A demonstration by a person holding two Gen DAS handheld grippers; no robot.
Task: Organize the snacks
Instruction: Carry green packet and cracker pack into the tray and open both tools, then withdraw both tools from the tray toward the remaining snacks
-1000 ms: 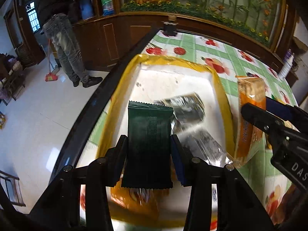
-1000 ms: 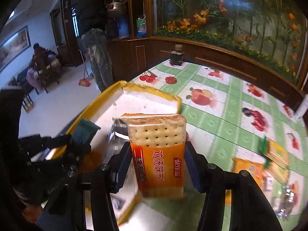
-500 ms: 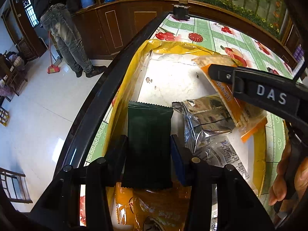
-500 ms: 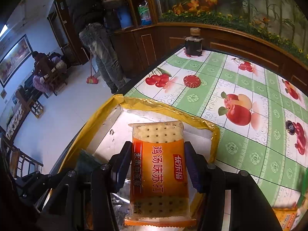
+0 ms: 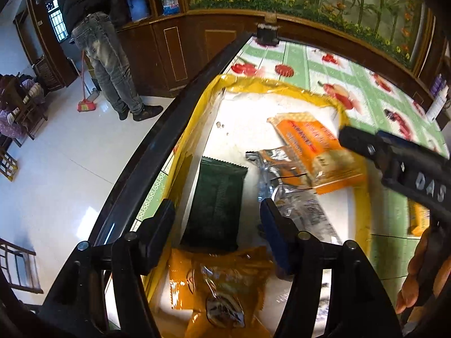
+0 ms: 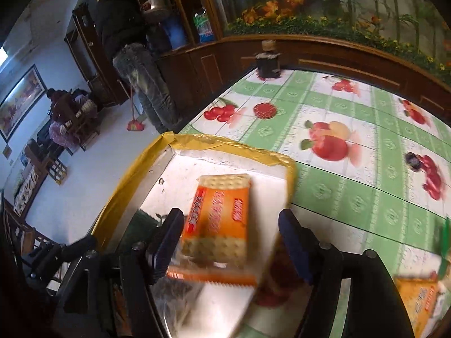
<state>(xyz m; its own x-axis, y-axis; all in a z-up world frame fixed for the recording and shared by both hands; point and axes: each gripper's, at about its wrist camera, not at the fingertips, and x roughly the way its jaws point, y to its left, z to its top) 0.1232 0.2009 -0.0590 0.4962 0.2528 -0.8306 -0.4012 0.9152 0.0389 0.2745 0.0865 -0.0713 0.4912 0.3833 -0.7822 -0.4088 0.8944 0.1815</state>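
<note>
Released since before: both jaws opening, left gripper around dark green foil packet, right gripper around orange cracker pack, inside yellow-rimmed white box.

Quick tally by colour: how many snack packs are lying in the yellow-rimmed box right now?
Green pack: 1
Orange cracker pack: 1
Silver foil packs: 2
Orange-yellow bag at the near end: 1
Total: 5 in the box
</note>
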